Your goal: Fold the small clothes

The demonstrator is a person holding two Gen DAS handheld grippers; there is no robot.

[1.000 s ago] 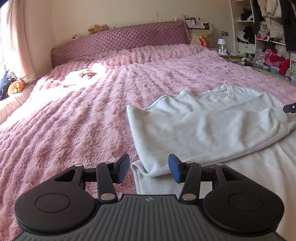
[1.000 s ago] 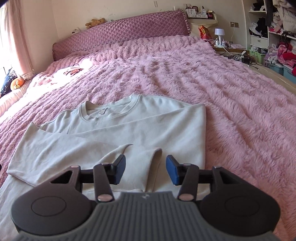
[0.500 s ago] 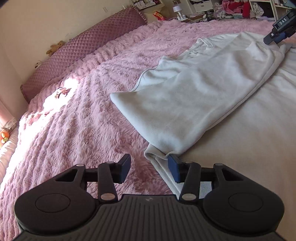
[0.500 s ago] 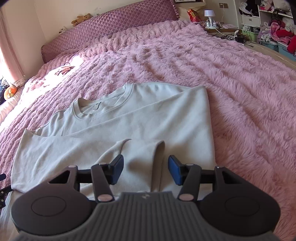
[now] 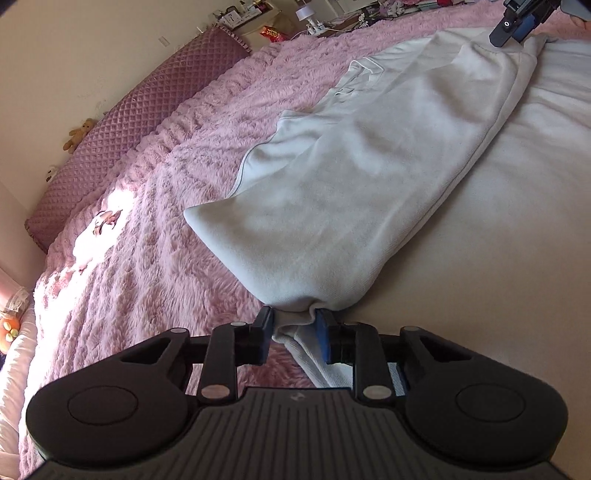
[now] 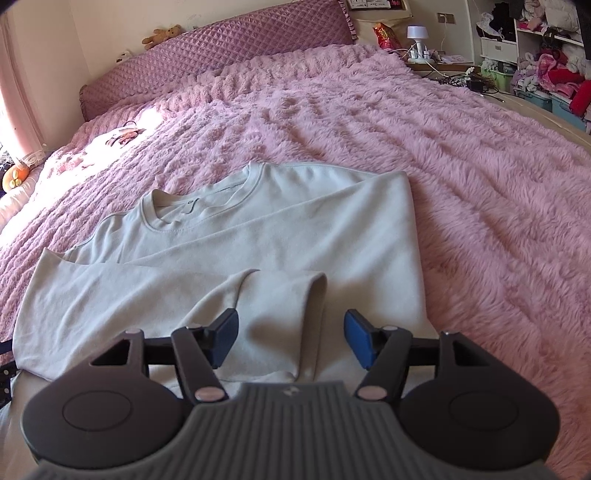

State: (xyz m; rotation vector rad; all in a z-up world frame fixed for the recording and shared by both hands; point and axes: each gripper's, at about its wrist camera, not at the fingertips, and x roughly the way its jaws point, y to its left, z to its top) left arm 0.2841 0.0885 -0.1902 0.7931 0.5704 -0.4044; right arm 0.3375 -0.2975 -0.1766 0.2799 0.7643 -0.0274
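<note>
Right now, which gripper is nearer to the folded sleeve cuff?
Right. The right gripper sits open straddling the cuff of the sweatshirt. The left gripper pinches the sweatshirt's far left corner.

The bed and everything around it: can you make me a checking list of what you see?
Surface: pink fluffy blanket on the bed.
Job's things: pale sweatshirt lying flat, neck away from the camera, sleeves folded in.
Clutter: teddy bear on the headboard; small item in the sun patch, too blurred to name.
Grippers: left tool closed on the sweatshirt's corner; right tool open over the sleeve cuff.
Cables: tangled wires by the lamp.
Surroundings: shelves of clothes.
</note>
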